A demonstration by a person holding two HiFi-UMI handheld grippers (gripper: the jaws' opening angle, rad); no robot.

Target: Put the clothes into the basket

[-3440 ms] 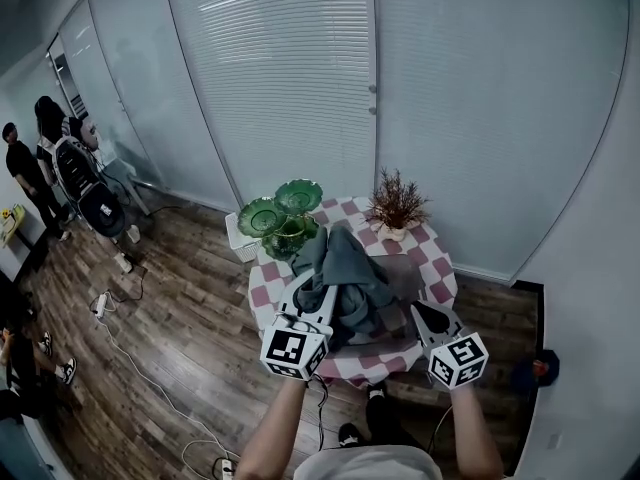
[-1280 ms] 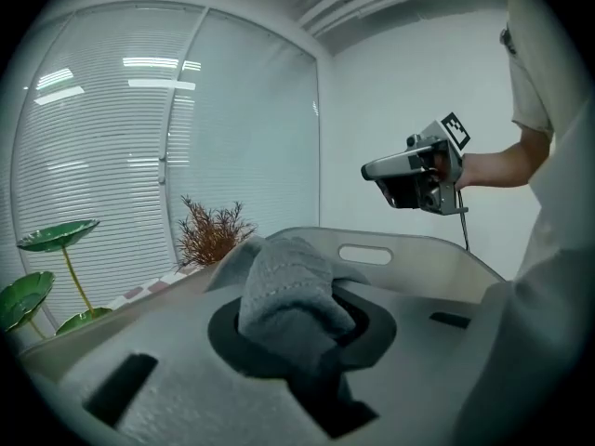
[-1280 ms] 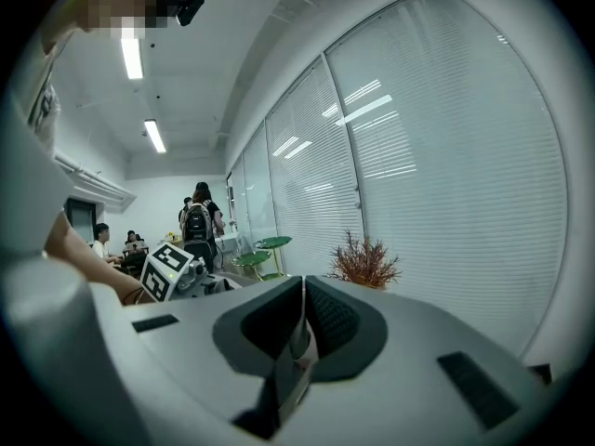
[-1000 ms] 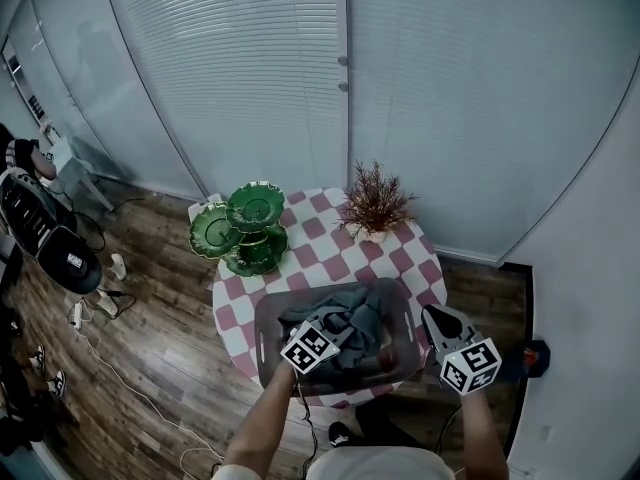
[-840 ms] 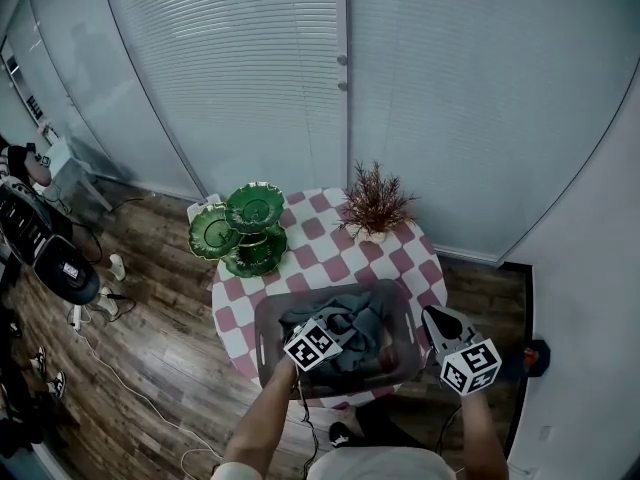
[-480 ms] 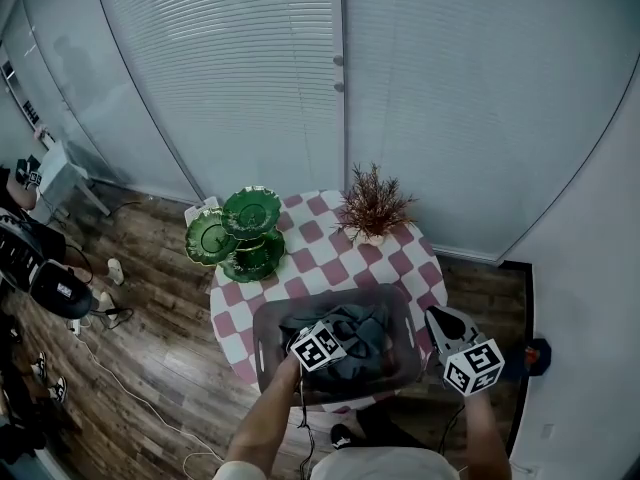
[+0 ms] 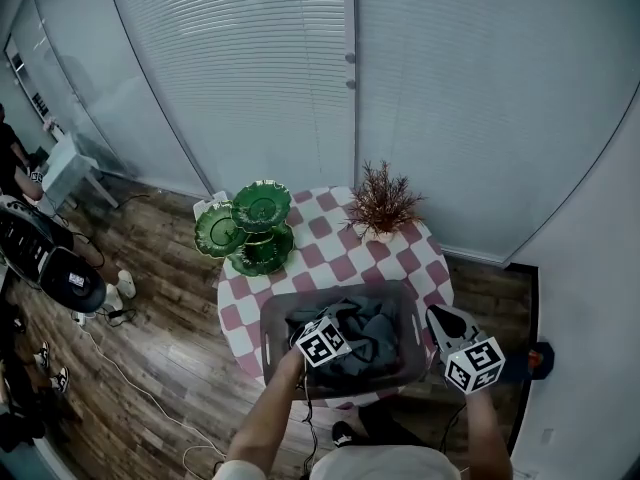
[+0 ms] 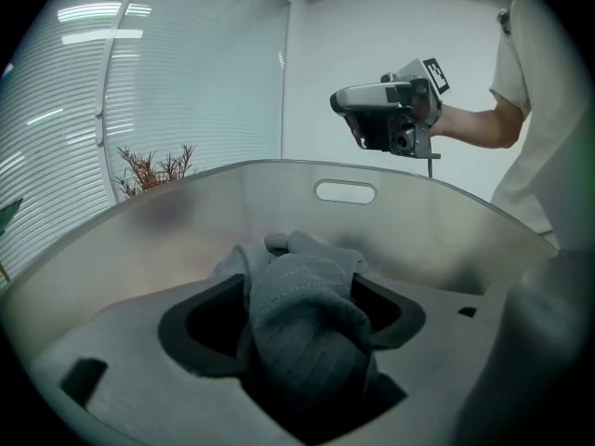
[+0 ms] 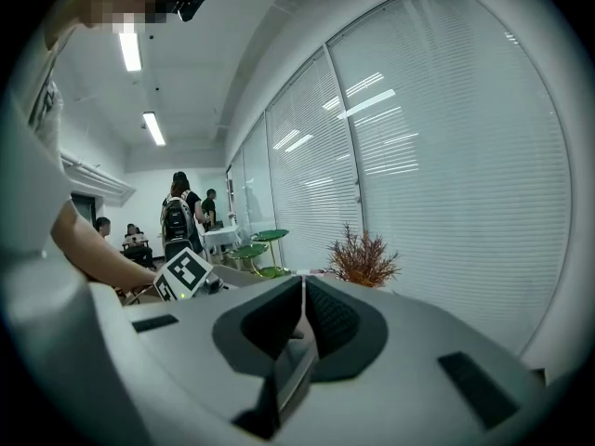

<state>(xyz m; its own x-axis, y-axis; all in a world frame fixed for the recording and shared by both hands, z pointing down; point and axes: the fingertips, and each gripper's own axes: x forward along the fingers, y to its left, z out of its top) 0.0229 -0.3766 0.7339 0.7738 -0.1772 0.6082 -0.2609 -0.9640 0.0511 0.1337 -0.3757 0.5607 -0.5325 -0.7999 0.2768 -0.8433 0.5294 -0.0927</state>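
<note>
Starting at the left, a cable ran over the wood floor. Next came a green tiered dish stand at the left edge of a round table with a pink-and-white checked cloth. The grey basket sat on the near part of the table, with the dark grey clothes heaped inside it. The left gripper reached down into the basket's left half. Its jaws were opening, and in the left gripper view a fold of the grey cloth lay bunched between them, the pads standing off to either side. The basket's far wall rose behind, with an oval handle slot. Further back on the table a dried reddish plant stood in a small pale pot, well apart from the basket. The right gripper hovered just beside the basket's right rim, outside it. In the right gripper view its jaws were pressed together with nothing between them. A dark object with an orange spot lay on the floor at far right; I could not tell what it was.
</note>
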